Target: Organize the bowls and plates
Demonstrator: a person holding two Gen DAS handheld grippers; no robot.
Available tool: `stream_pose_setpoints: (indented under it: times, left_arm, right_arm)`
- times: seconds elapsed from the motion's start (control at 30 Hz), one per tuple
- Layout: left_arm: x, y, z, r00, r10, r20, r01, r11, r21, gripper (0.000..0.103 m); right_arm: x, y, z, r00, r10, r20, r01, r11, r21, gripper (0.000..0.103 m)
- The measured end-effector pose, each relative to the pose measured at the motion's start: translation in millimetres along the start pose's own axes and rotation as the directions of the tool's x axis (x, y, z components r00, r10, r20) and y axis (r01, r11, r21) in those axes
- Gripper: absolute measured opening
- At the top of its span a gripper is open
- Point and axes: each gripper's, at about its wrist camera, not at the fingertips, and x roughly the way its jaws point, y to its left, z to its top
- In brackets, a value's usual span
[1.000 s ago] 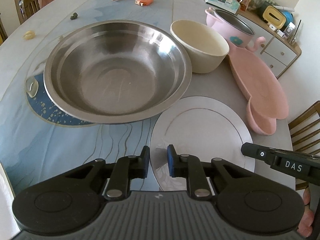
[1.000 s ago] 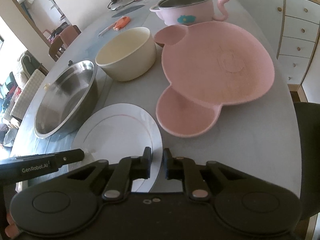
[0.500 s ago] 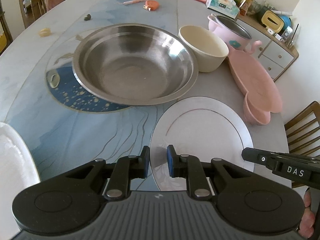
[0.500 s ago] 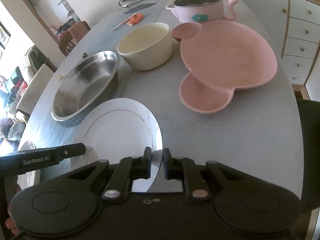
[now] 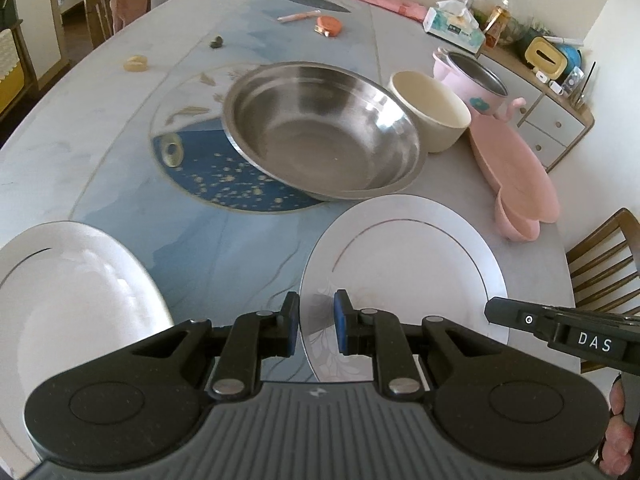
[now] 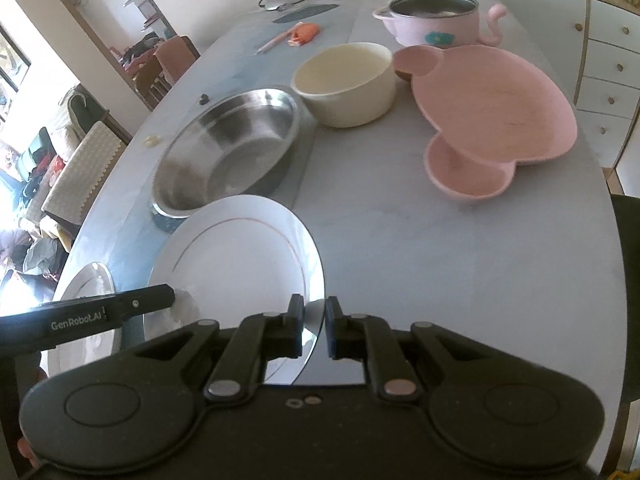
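Observation:
A white plate with a thin gold ring (image 5: 404, 264) (image 6: 236, 256) is held between both grippers over the table's near edge. My left gripper (image 5: 317, 326) is shut on its left rim; my right gripper (image 6: 314, 330) is shut on its right rim. A second white plate (image 5: 68, 292) (image 6: 86, 284) lies at the near left. A steel bowl (image 5: 320, 132) (image 6: 232, 148), a cream bowl (image 5: 430, 110) (image 6: 346, 82) and a pink mouse-shaped plate (image 5: 516, 168) (image 6: 488, 108) stand beyond.
A pink steel-lined pot (image 6: 436, 18) stands at the back right. A round blue mat (image 5: 224, 176) lies under the steel bowl. An orange item (image 5: 328, 26) and tissue box (image 5: 452, 26) lie far back. A chair (image 5: 604, 256) and drawers (image 6: 608, 64) stand on the right.
Both grippers have drawn back and up with the white plate, so the bowls look farther away. The second white plate has come into view at the near left.

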Motion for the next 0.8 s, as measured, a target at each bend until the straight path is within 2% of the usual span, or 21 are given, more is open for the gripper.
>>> stream_pose_setpoints:
  times: [0.37, 0.8]
  left_arm:
    - [-29.9, 50.7, -3.7, 1.0, -0.014, 0.019, 0.015, 1.0, -0.014, 0.017]
    - [-61.8, 121.1, -7.9, 0.999, -0.017, 0.03, 0.017, 1.0, -0.002, 0.017]
  right_arm:
    - [-3.3, 59.0, -13.8, 1.0, -0.013, 0.012, 0.013, 1.0, 0.002, 0.011]
    - [11.3, 127.8, -28.3, 1.0, -0.011, 0.02, 0.011, 1.0, 0.01, 0.011]
